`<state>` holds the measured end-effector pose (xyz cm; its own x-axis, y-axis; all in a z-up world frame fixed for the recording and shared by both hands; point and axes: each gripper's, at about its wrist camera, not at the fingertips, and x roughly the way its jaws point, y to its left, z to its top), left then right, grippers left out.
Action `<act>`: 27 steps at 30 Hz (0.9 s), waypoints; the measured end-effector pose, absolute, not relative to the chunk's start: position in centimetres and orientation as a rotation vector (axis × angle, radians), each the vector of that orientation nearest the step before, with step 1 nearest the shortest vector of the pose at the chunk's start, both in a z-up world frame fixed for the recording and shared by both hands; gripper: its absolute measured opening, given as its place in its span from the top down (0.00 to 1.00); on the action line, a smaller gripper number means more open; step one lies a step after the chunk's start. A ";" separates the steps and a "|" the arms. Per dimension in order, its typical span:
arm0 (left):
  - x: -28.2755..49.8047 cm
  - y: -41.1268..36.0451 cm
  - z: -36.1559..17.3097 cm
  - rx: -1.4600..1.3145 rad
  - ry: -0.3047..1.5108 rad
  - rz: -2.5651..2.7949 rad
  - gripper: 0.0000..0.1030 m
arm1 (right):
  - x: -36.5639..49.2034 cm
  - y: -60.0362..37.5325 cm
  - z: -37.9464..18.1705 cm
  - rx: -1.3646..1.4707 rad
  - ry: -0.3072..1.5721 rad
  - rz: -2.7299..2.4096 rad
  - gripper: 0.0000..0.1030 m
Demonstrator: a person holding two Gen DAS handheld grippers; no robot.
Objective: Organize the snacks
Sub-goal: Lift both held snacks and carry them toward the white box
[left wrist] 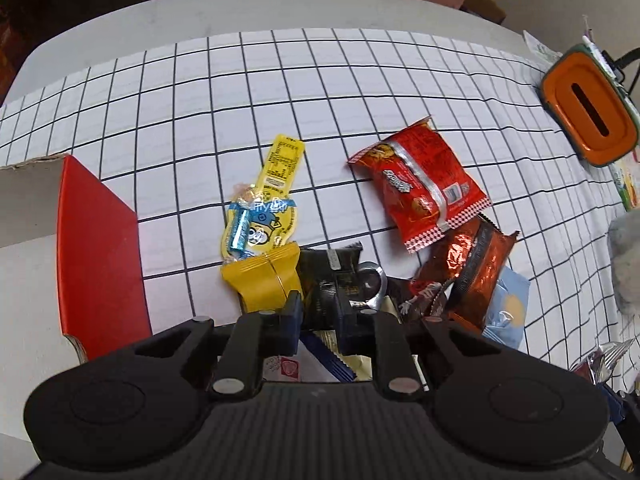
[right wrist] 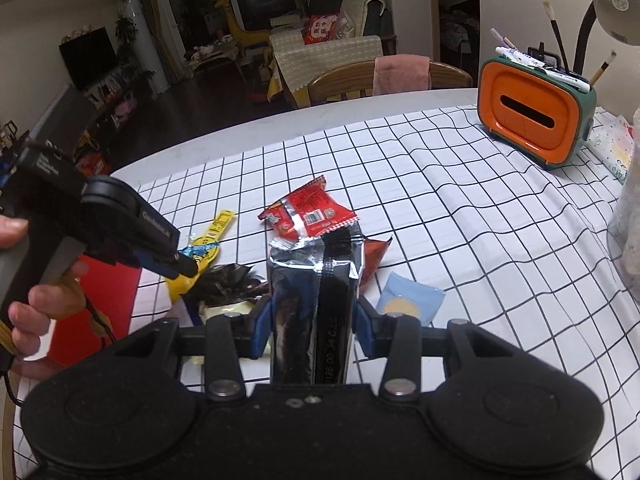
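Note:
My left gripper (left wrist: 320, 314) points steeply down over a heap of snacks, shut on a black packet (left wrist: 328, 280) pinched between its blue pads. In the right wrist view the left gripper (right wrist: 186, 267) is held by a hand, its tips at the crumpled black packet (right wrist: 228, 280). My right gripper (right wrist: 312, 314) is shut on a tall silver-and-black foil packet (right wrist: 312, 300) that stands upright between its fingers. On the checked cloth (left wrist: 280, 92) lie a yellow cartoon packet (left wrist: 272, 200), a plain yellow packet (left wrist: 264, 280), a red bag (left wrist: 420, 188), an orange-brown foil packet (left wrist: 476, 268) and a light blue packet (left wrist: 508, 308).
A red cardboard box (left wrist: 96, 248) with an open flap sits at the left of the cloth. An orange tissue holder (right wrist: 532, 116) with pens and brushes stands at the far right, with a desk lamp (right wrist: 612, 0) behind it. A wooden chair (right wrist: 360, 80) is beyond the far table edge.

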<state>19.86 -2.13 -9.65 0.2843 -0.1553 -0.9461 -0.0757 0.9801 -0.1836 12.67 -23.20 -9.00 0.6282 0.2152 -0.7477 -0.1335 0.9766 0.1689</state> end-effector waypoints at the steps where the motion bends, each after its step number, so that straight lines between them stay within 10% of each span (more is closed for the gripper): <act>1: 19.8 -2.1 -9.6 -0.201 1.282 -0.057 0.84 | 12.4 -23.2 -8.9 0.106 0.868 0.199 0.59; 5: 20.8 -2.8 -10.0 -0.191 1.279 -0.055 0.76 | 11.7 -23.5 -8.9 0.120 0.867 0.193 0.59; 9: 21.2 -3.0 -10.5 -0.171 1.274 -0.019 0.44 | 11.3 -24.3 -9.3 0.142 0.872 0.182 0.59; 27: 25.9 -8.3 -15.4 -0.102 1.325 0.047 0.60 | 12.8 -26.8 -11.1 0.163 0.905 0.201 0.59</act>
<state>25.90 -8.34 -15.41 0.2430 -0.0236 -0.9697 -0.0925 0.9946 -0.0474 12.84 -26.84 -11.10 0.6008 0.2407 -0.7623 -0.1038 0.9690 0.2242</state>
